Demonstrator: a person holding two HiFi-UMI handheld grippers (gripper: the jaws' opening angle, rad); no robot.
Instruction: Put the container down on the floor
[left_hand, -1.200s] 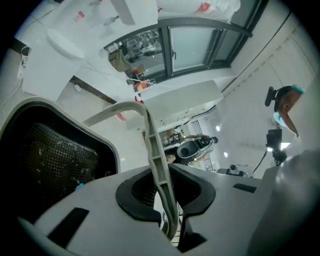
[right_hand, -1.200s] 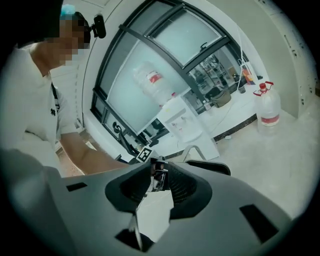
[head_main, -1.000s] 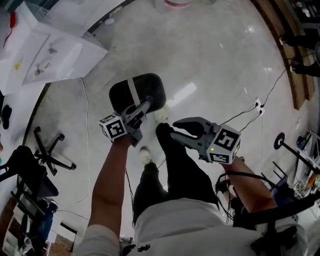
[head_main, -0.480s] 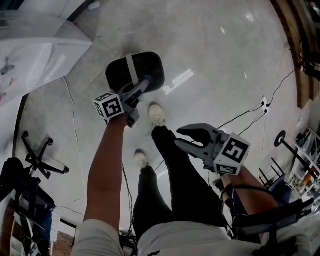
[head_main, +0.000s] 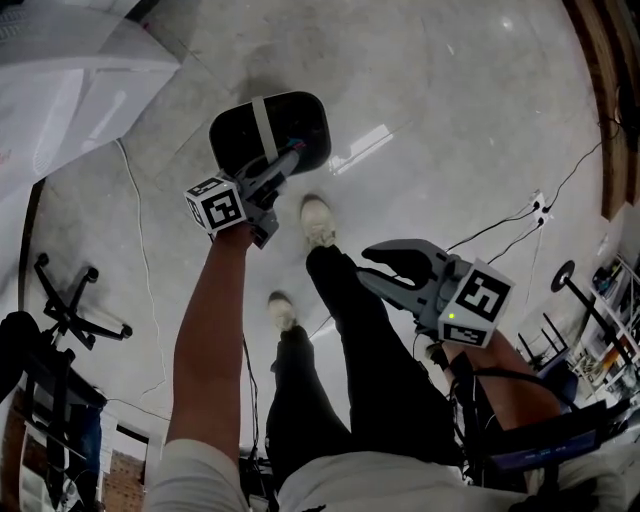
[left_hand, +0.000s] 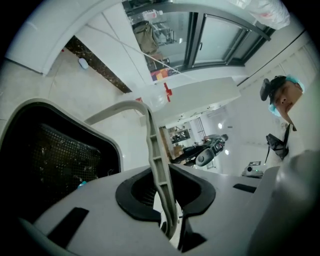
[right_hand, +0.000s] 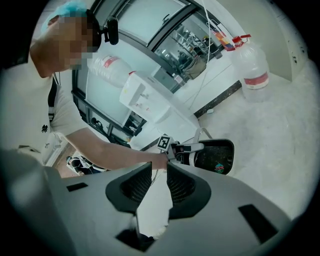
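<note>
The container (head_main: 295, 125) is a black mesh basket with a grey handle (head_main: 262, 122). It hangs tilted over the pale floor ahead of my shoes. My left gripper (head_main: 290, 158) is shut on that handle, and the left gripper view shows the grey handle (left_hand: 156, 159) pinched between the pads, with the basket's mesh wall (left_hand: 60, 160) at left. My right gripper (head_main: 366, 267) is off to the right over my leg, open and holding nothing. Seen from the right gripper view, the container (right_hand: 216, 156) hangs from the left gripper (right_hand: 186, 148), beyond the right gripper's (right_hand: 159, 182) parted pads.
A white table with papers (head_main: 60, 80) fills the top left. A black chair base (head_main: 70, 310) stands at left, with a thin white cable (head_main: 140, 260) on the floor beside it. Black cables and a plug strip (head_main: 540, 205) lie at right. A water jug (right_hand: 252, 67) stands by the wall.
The left gripper and the container have shifted a little left and up in the head view. The right gripper has moved right and down. Both grips look unchanged.
</note>
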